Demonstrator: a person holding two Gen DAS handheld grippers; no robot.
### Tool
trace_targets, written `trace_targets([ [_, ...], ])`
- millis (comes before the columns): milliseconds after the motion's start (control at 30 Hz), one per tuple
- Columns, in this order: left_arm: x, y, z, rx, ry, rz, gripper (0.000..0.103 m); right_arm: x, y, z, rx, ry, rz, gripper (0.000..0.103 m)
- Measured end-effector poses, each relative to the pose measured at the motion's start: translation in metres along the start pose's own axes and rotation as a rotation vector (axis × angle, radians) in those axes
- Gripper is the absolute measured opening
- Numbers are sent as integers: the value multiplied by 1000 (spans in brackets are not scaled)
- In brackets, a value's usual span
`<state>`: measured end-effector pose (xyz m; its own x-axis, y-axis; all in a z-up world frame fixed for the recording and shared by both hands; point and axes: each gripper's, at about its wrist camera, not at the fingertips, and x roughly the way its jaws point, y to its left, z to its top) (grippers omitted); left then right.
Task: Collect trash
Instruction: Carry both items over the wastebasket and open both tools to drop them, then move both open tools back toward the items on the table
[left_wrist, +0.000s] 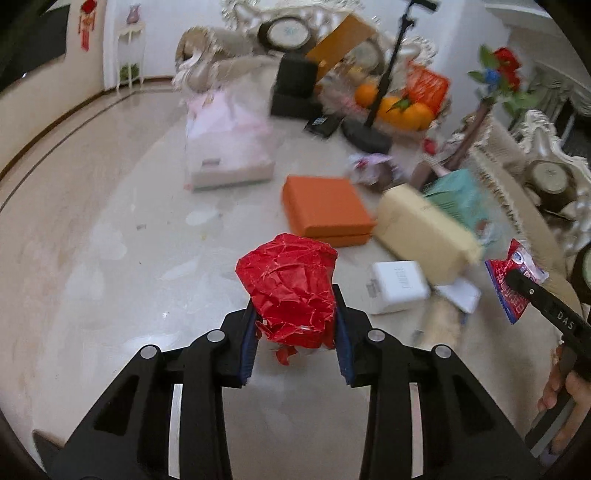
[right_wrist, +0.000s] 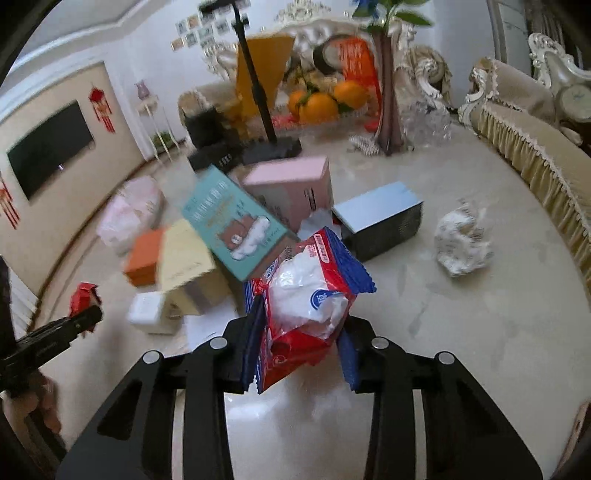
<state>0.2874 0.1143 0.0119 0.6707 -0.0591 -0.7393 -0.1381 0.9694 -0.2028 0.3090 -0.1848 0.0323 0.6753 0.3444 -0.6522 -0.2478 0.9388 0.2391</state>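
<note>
The left gripper (left_wrist: 295, 325) has its fingers clamped on a crumpled red paper wad (left_wrist: 290, 291), which juts forward past the tips; the right gripper (right_wrist: 301, 332) pinches a red-and-blue snack wrapper (right_wrist: 306, 299) the same way – both lifted clear of the desk (left_wrist: 110, 258). Only the right view shows a crumpled white wrapper (right_wrist: 461, 240) lying ahead and right of its fingers – probably the next pick, nearest that hand

Both wrist views angled down, close over table (left_wrist: 110, 258); share orange box (left_wrist: 325, 210).

Marble table (right_wrist: 461, 332): boxes (left_wrist: 325, 210), crumpled paper (right_wrist: 461, 240).
</note>
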Motion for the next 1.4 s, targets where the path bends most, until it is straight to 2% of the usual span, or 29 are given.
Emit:
trace_targets([
  [133, -57, -18, -18, 57, -85, -64, 35, -73, 14, -30, -63, -91, 57, 34],
  [233, -112, -39, -63, 164, -151, -110, 35, -125, 28, -73, -148, -130, 108, 34],
  [300, -134, -47, -96, 209, -144, -148, 35, -152, 32, -108, -177, -117, 144, 35],
  [433, -167, -60, -182, 259, -23, -248, 35, -175, 35, -176, -171, 19, 204, 35],
  [567, -169, -66, -263, 247, 167, -309, 35, -177, 44, -236, -147, 177, 238, 35],
  [600, -163, -66, -279, 243, 208, -316, 35, -171, 45, -254, -131, 224, 249, 35],
  [700, -124, -62, -315, 244, 322, -271, 35, -147, 43, -288, -132, 332, 220, 35],
  [767, -97, -61, -334, 255, 383, -237, 35, -128, 39, -300, -144, 388, 186, 35],
  [867, -56, -58, -353, 245, 458, -219, 35, -99, 31, -313, -149, 453, 152, 35],
  [967, -37, -57, -361, 253, 498, -227, 38, -77, 34, -323, -192, 487, 125, 35],
  [1000, -33, -57, -364, 261, 501, -220, 49, -70, 35, -329, -210, 499, 129, 35],
  [1033, -30, -56, -366, 267, 493, -210, 71, -64, 37, -333, -220, 501, 128, 37],
  [1067, -29, -56, -369, 267, 489, -204, 83, -59, 38, -337, -227, 502, 125, 41],
  [1100, -25, -54, -370, 262, 493, -194, 94, -54, 39, -339, -235, 509, 117, 51],
  [1133, -23, -53, -370, 253, 495, -190, 94, -50, 39, -342, -244, 515, 106, 60],
  [1267, -20, -39, -368, 176, 488, -225, 94, -54, 37, -342, -245, 512, 116, 61],
  [1333, -27, -40, -368, 169, 463, -239, 95, -59, 37, -337, -238, 492, 110, 62],
  [1400, -39, -43, -366, 179, 421, -263, 97, -70, 38, -333, -224, 486, 143, 62],
])
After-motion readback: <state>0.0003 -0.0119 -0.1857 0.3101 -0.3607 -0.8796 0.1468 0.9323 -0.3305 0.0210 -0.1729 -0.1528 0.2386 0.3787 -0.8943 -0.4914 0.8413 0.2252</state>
